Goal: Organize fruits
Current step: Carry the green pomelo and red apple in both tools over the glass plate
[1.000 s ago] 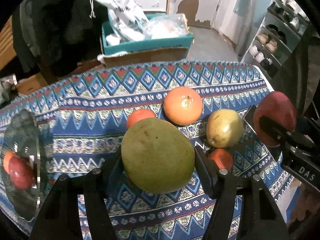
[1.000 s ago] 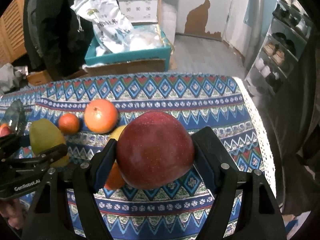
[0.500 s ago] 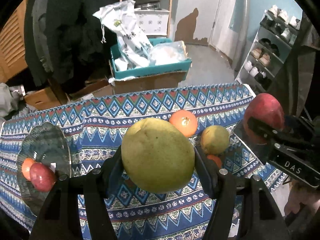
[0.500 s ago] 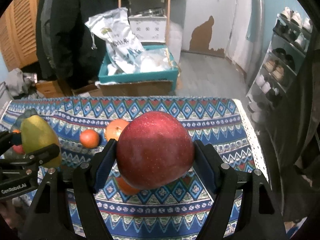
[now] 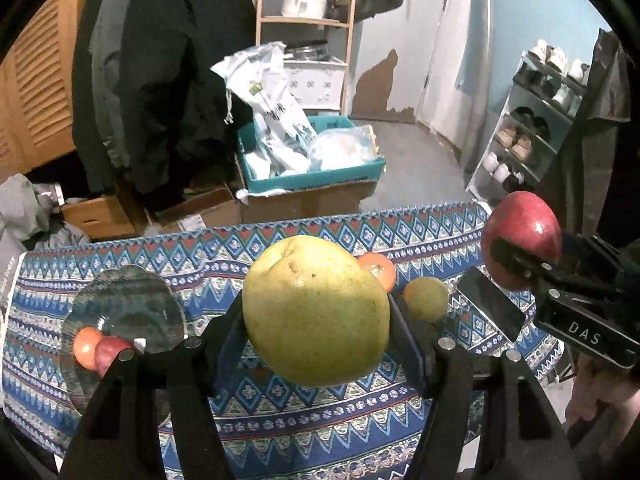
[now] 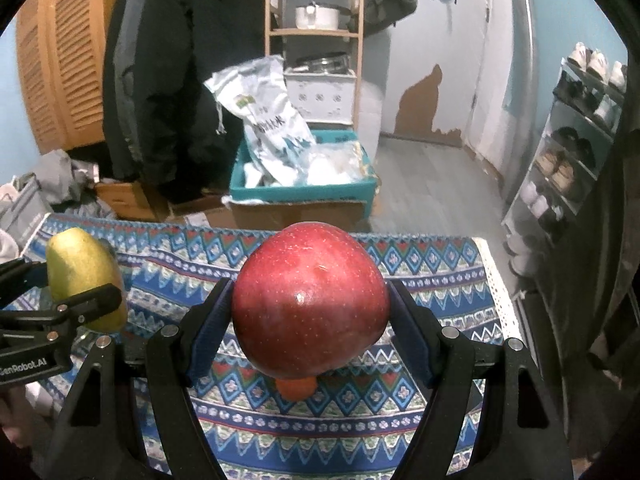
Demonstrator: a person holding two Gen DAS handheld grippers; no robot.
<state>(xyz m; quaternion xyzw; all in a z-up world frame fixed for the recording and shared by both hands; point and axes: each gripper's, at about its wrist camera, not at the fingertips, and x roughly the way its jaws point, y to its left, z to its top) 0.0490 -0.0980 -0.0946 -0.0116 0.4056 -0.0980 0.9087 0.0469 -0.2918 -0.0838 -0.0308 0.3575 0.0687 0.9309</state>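
My left gripper (image 5: 316,320) is shut on a large yellow-green pear (image 5: 316,308), held well above the patterned tablecloth (image 5: 280,408). My right gripper (image 6: 310,312) is shut on a big red apple (image 6: 310,300), also raised; it shows at the right of the left wrist view as the red apple (image 5: 524,232). A glass plate (image 5: 128,308) at the left holds a small orange fruit (image 5: 86,346) and a small red apple (image 5: 110,354). On the cloth lie an orange (image 5: 378,270) and a smaller green pear (image 5: 426,298). A bit of orange fruit (image 6: 296,388) peeks from under the held apple.
Beyond the table's far edge stand a teal box with white bags (image 5: 312,160), cardboard boxes (image 5: 104,212), hanging dark coats (image 5: 160,80) and a wooden shelf (image 5: 308,20). A shoe rack (image 5: 532,128) lines the right wall. The table's right edge has a lace trim (image 6: 500,288).
Both grippers have risen with their fruit; the table and loose fruit look lower and smaller. The glass plate has come more fully into the left wrist view.
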